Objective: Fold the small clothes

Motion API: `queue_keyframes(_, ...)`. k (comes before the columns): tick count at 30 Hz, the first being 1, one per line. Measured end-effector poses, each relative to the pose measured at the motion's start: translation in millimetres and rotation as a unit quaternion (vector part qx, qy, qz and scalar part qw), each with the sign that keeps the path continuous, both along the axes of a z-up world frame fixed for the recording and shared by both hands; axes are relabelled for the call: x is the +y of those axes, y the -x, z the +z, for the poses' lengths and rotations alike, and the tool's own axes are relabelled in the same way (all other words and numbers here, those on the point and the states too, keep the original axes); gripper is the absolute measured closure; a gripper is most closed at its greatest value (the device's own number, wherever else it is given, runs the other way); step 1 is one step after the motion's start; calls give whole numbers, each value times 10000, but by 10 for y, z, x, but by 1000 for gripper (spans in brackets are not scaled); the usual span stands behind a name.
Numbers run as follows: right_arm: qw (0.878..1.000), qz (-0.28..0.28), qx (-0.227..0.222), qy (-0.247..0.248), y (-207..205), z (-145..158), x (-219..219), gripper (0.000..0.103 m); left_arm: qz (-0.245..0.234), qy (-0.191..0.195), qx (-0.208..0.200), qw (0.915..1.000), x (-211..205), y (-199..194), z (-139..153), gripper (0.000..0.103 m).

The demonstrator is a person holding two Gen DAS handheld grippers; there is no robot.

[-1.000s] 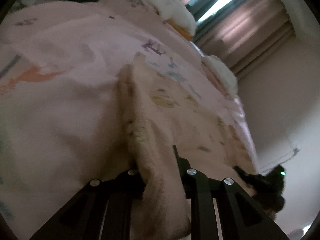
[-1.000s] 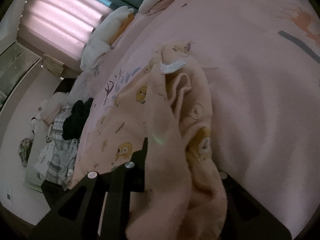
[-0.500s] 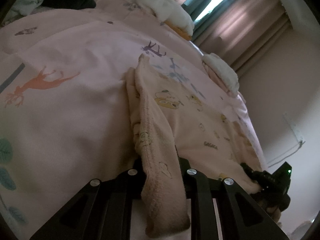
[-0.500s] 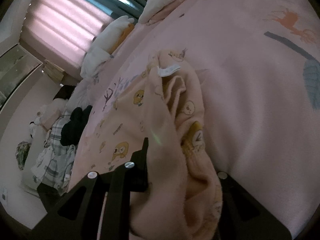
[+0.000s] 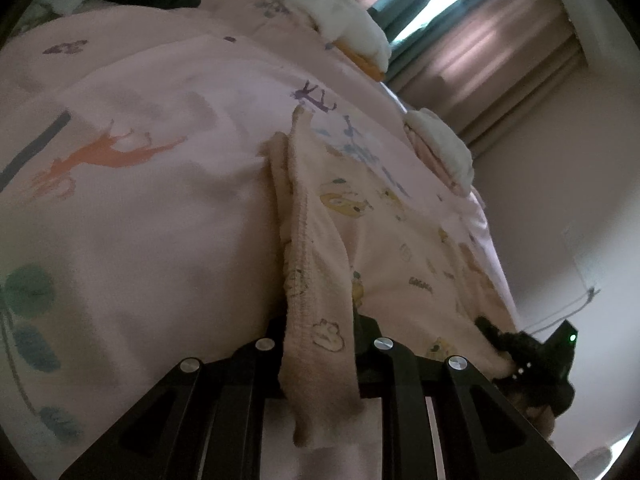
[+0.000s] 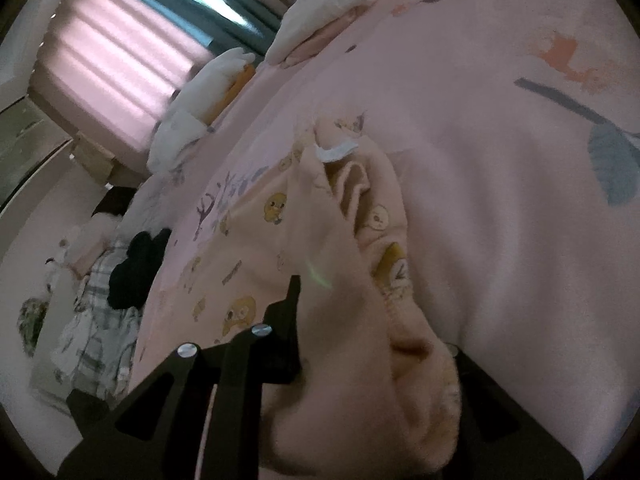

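Peach fleece garment [image 5: 404, 240] with yellow duck prints lies spread on the pink bedspread [image 5: 140, 208], ahead of both grippers. Left gripper [image 5: 320, 332]: jaws narrow, clamped on a ribbed edge of the garment, loose end drooping back between the fingers. Right gripper [image 6: 372, 320]: jaws opening, bunched garment fabric between them, right finger mostly hidden under cloth, so contact unclear. White label [image 6: 336, 151] on the garment ahead of the right gripper. White pillows [image 5: 344, 28] far ahead, by the curtain [image 5: 492, 60].
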State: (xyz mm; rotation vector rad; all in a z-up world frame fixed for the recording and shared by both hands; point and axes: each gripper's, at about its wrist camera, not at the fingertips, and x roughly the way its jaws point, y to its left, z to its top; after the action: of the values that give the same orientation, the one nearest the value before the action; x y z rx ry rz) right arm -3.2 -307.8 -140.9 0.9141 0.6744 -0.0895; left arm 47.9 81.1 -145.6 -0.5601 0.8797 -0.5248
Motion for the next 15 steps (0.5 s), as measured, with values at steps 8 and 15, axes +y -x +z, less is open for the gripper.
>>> queue_keyframes(8, 9929, 726, -662, 666, -308, 695, 629, 90, -3, 132, 185, 9997, 104, -5, -10, 83)
queue_keyframes(15, 9368, 3066, -727, 1521, -684, 722, 2031, 90, -7, -274, 181, 9995, 135, 0, 94, 83)
